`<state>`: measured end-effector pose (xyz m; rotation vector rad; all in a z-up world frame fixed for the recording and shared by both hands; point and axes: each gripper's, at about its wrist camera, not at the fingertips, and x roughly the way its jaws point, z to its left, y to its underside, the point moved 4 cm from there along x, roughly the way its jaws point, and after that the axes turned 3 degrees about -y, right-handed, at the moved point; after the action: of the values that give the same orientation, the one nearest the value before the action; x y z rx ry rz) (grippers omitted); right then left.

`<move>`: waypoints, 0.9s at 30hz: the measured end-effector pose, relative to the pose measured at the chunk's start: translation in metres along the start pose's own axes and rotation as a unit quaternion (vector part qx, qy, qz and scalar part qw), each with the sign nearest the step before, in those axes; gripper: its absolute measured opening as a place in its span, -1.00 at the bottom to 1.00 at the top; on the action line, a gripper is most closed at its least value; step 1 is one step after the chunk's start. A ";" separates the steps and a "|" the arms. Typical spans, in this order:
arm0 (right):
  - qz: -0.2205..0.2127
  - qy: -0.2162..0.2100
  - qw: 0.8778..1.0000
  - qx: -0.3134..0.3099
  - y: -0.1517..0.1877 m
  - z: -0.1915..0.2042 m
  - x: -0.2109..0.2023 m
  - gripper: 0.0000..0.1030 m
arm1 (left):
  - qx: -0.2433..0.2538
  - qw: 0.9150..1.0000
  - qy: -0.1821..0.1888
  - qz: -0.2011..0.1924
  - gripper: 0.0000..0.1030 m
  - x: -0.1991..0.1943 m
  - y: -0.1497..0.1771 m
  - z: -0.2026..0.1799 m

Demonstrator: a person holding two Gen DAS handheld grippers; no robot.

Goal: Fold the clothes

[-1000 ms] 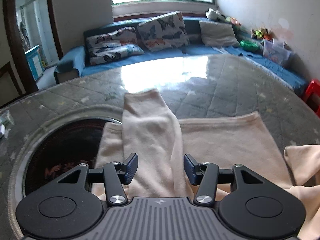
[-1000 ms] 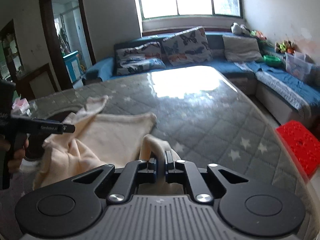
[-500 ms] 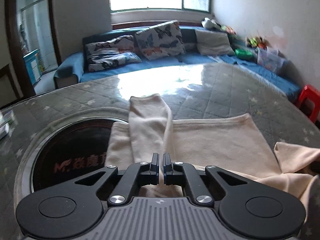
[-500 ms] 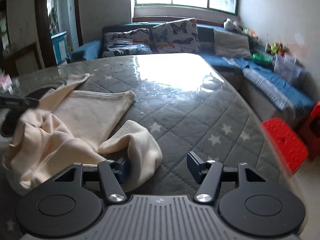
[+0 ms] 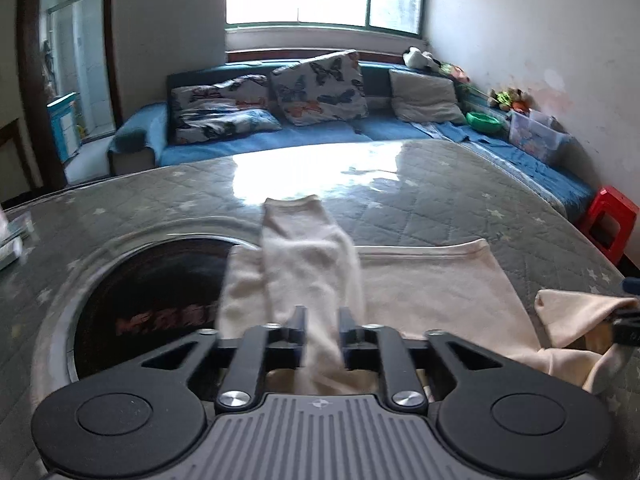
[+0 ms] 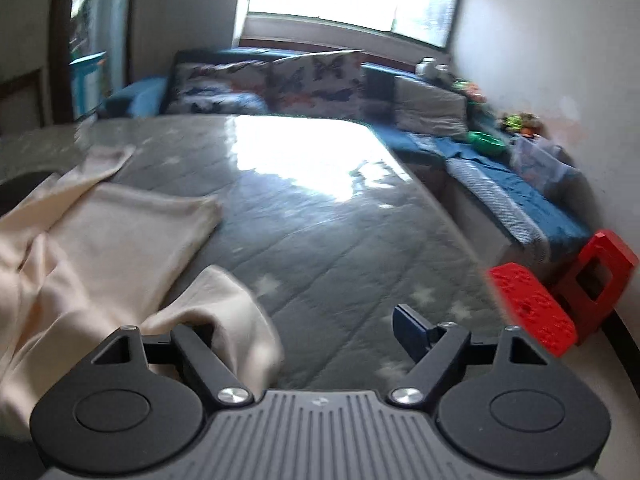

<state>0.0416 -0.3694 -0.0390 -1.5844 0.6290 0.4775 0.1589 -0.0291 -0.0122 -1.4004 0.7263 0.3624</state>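
Your left gripper point(image 5: 322, 332) is opening with the cream sleeve point(image 5: 308, 248) between its jaws; your right gripper point(image 6: 308, 332) is opening too, released.

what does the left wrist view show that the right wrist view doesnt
Only the left wrist view: the dark round inset in the table, the sleeve laid back over the cream garment and running between the left claw, whose jaws are opening, and the right claw's tip at the frame edge.

Only the right wrist view: the right claw, jaws opening, with the other sleeve draped over its left finger.

Both: the cream garment, grey quilted table, blue sofa, red stool.
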 end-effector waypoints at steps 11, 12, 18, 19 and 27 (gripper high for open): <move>-0.038 0.035 0.990 0.128 0.036 -0.077 -0.027 0.72 | 0.035 0.998 -0.014 0.042 0.01 0.052 0.001 -0.027; -0.032 0.040 0.989 0.137 0.043 -0.083 -0.027 0.72 | 0.036 0.998 -0.017 0.045 0.01 0.054 0.002 -0.026; -0.040 0.027 0.973 0.224 0.068 -0.112 -0.032 0.75 | 0.037 0.998 -0.024 0.050 0.01 0.053 0.009 -0.015; -0.043 0.020 0.969 0.243 0.071 -0.118 -0.033 0.75 | 0.036 0.998 -0.023 0.050 0.01 0.051 0.009 -0.013; -0.025 -0.035 0.968 0.248 0.085 -0.120 -0.035 0.77 | 0.033 0.998 -0.022 0.043 0.02 0.055 -0.002 -0.013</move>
<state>-0.0469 -0.4886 -0.0680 -1.1010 0.5962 0.3057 0.1976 -0.0523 -0.0461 -1.2969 0.7580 0.4321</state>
